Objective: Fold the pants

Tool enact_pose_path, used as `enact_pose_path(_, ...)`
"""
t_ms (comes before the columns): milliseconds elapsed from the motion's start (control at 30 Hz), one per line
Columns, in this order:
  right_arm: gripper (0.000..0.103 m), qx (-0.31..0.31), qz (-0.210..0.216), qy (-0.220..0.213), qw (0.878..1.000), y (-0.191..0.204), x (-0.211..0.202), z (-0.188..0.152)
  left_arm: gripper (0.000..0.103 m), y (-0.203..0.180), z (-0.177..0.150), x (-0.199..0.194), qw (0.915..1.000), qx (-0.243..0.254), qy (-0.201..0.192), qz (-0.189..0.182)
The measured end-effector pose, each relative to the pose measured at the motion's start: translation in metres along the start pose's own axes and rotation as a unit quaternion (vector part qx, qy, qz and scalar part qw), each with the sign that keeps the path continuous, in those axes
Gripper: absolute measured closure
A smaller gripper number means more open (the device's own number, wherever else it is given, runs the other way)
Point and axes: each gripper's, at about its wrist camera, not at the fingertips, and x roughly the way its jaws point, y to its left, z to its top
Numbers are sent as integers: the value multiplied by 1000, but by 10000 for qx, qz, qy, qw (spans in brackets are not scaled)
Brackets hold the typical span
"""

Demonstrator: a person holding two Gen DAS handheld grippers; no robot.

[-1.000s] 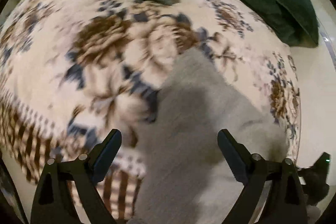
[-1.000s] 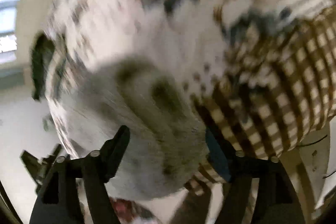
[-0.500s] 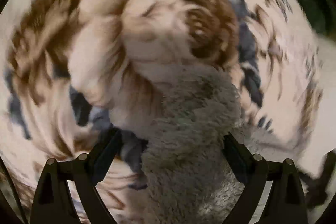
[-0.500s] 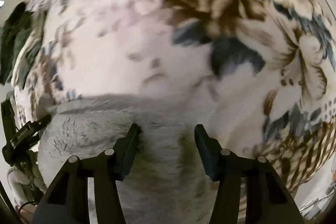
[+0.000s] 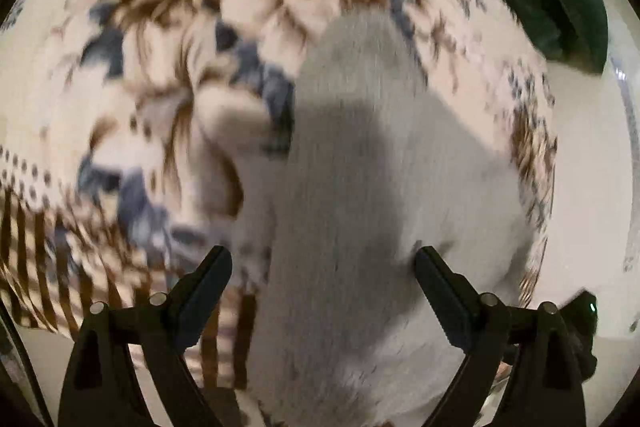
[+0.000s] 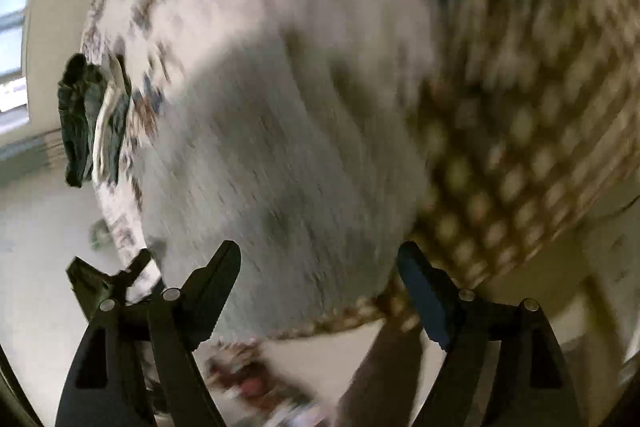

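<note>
Fuzzy grey fleece pants [image 5: 360,187] lie in a compact bundle on a floral cream-and-brown bedspread [image 5: 160,27]. Left gripper [image 5: 324,279] jaws spread, empty; right gripper [image 6: 320,271] jaws opening, gripping nothing. Folding looks nearly finished.

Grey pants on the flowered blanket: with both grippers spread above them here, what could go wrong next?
1. The pants are thick and fuzzy; the left gripper and the right gripper, whose jaws are opening with no cloth pinched between them, may catch only the top layer, or the blanket too.
2. The pants reach the blanket's edge, so a tug could drag them off.
3. Both views are blurred, so aim is uncertain.
</note>
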Motion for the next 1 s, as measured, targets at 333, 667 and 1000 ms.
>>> enact_pose_path(333,89,469,-156,157,9987,-60,20,-22,8,11,-30,20,9993,103,279,206)
enact_pose_path(667,29,-898,-640,-1053,9883,53,-51,-3,10,-18,99,12,9994,294,56,-175)
enact_pose_path(1000,29,-1062,-1661,-514,9790,46,10,54,71,6,165,61,9997,173,100,145)
